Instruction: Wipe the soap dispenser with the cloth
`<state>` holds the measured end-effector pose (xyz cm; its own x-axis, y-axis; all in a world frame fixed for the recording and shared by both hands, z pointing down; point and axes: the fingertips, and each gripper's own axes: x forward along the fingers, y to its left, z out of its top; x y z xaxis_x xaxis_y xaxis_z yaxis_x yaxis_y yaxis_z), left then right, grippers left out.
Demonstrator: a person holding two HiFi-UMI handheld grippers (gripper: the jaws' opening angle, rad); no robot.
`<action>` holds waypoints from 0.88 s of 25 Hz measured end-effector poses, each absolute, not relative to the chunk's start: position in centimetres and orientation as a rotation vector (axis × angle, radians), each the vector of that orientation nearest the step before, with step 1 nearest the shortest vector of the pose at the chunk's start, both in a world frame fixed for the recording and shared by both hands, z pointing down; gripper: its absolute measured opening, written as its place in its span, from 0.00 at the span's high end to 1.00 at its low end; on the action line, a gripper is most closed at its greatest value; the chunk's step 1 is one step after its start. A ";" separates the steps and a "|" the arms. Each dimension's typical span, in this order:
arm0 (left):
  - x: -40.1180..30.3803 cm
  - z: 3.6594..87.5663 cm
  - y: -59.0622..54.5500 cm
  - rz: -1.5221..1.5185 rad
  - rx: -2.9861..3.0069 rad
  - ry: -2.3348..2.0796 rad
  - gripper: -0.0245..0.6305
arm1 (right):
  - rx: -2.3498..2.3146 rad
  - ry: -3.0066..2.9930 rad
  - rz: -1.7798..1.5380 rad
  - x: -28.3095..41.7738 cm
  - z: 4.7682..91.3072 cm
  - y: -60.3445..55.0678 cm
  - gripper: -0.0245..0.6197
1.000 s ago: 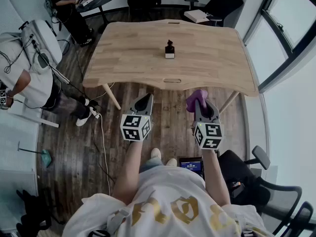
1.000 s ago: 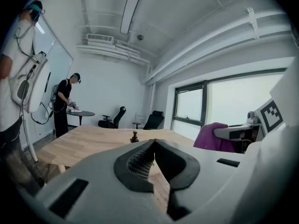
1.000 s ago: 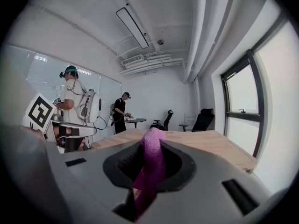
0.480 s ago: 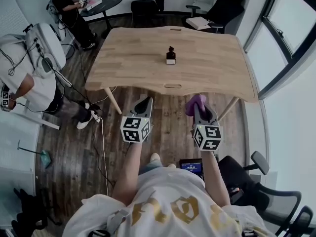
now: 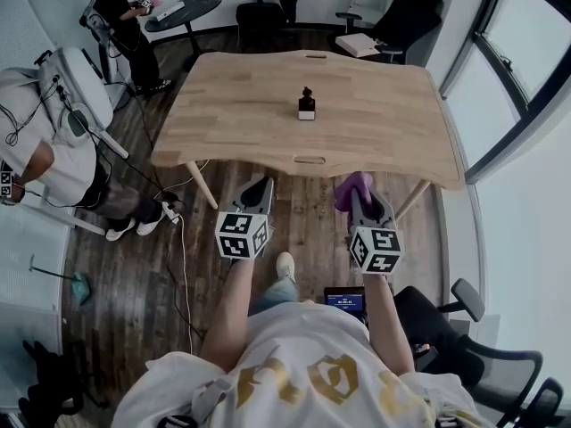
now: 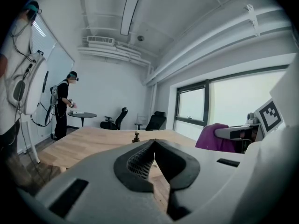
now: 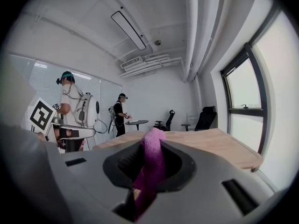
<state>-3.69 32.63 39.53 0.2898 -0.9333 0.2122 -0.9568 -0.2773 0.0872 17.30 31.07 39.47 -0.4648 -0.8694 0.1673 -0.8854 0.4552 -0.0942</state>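
A small dark soap dispenser [image 5: 306,103] with a white base stands upright near the middle of the wooden table [image 5: 241,105]; it shows tiny and far off as the soap dispenser [image 6: 136,137] in the left gripper view. My right gripper [image 5: 354,188] is shut on a purple cloth [image 5: 351,188], which sticks up between its jaws as the purple cloth [image 7: 150,164]. My left gripper [image 5: 260,188] is shut with nothing in it. Both hang short of the table's near edge, well apart from the dispenser.
Two people with backpack rigs stand at the left [image 5: 53,141] and far left [image 5: 116,16] beside a small round table [image 5: 183,5]. Office chairs [image 5: 401,7] stand behind the table, another chair [image 5: 464,328] at my right. Cables [image 5: 183,239] lie on the wood floor.
Both grippers stay about where they were, the cloth still held. The person at the left has stepped and shifted a little; the view has drifted slightly.
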 end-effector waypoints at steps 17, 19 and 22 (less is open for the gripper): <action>-6.5 43.0 15.1 0.192 2.347 -1.691 0.95 | 1.594 -2.542 0.332 14.4 42.6 14.2 0.88; -7.3 43.2 12.0 0.195 2.346 -1.672 0.95 | 1.594 -2.523 0.348 13.5 42.8 11.3 0.88; -9.0 43.0 7.1 0.169 2.344 -1.677 0.95 | 1.573 -2.507 0.336 11.9 42.7 6.9 0.88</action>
<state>-8.95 7.13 43.03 0.3294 -0.9132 0.2399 -0.9427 -0.3039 0.1375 11.87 6.87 42.71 -0.4330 -0.8647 0.2547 -0.9012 0.4208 -0.1033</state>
